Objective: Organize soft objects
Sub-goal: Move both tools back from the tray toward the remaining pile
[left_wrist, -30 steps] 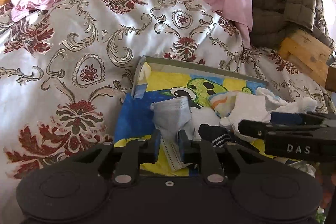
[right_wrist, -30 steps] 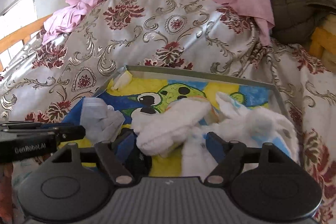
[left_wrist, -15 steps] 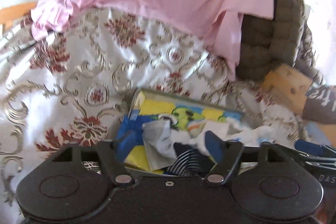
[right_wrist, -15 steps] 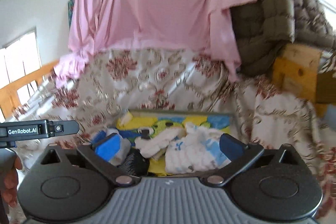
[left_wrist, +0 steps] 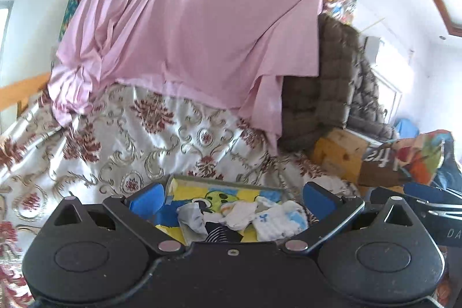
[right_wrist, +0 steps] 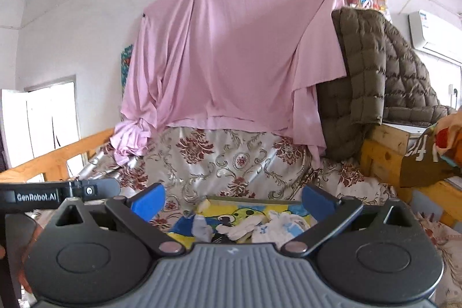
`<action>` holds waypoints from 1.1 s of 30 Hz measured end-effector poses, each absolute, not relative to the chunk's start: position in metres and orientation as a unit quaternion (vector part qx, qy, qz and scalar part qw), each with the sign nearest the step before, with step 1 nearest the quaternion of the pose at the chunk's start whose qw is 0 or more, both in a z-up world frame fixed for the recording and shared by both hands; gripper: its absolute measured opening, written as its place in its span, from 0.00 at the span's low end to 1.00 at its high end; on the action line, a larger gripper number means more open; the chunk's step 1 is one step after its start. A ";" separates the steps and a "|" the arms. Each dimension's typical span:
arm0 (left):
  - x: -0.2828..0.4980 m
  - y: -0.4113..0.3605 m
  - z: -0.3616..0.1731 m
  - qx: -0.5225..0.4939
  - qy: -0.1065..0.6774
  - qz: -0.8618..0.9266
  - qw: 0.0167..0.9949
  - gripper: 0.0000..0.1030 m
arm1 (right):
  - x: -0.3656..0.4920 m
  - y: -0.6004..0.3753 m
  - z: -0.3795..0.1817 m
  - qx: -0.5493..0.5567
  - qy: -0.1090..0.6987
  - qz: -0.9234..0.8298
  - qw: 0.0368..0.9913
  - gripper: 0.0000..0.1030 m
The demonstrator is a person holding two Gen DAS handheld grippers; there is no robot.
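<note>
A white-walled room, with a pink sheet [right_wrist: 231,54] hung on the back wall and an olive quilted jacket [right_wrist: 372,71] draped over a wooden frame [right_wrist: 387,152] to its right. Below the sheet, a bed covered by a cream bedspread with red floral medallions [right_wrist: 225,160] carries everything I am working on. A wall air conditioner [right_wrist: 433,33] sits at upper right.

A shallow cartoon-printed tray [right_wrist: 260,199] lies on the bedspread near its front edge, its far rim grey. Inside the tray is the pile of soft objects: a grey sock [left_wrist: 192,217] at the left end, a dark striped sock [left_wrist: 221,234] at the near edge, a white sock [left_wrist: 239,217] in the middle, and a white cloth with blue print [left_wrist: 278,222] at the right end. They overlap one another; I cannot tell how many pieces lie beneath.

My left gripper [left_wrist: 231,199] has its jaws opening, the blue pads [left_wrist: 145,199] spread to either side of the tray, and nothing is between them; the pile shows well beyond the fingertips. My right gripper [right_wrist: 232,201] stands fully spread as well, holding nothing, with the tray visible through the gap. In the right wrist view the left gripper's body shows at the left edge.
</note>
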State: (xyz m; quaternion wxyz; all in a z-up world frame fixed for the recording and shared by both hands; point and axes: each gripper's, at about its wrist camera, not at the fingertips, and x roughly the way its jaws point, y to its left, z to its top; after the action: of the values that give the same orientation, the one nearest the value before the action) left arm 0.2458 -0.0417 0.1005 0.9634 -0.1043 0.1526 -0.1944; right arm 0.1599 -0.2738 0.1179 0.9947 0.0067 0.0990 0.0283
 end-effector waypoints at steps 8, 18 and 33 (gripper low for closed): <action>0.165 -0.020 0.094 -0.087 0.121 -0.202 0.968 0.99 | 0.089 -0.243 0.113 -0.001 0.082 -0.006 0.997 1.00; 0.110 -0.005 0.084 -0.086 0.104 -0.219 0.966 0.99 | 0.038 -0.224 0.079 0.036 0.086 -0.058 0.994 1.00; 0.083 0.023 0.033 -0.061 0.133 -0.219 0.965 0.99 | 0.021 -0.210 0.025 0.054 0.152 -0.103 0.982 1.00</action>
State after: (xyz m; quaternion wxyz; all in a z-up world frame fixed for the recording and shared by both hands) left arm 0.0828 0.0229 0.0331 0.9648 -0.0607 0.1331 -0.2188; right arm 0.0208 -0.2097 0.0248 0.9816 0.0540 0.1515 -0.1027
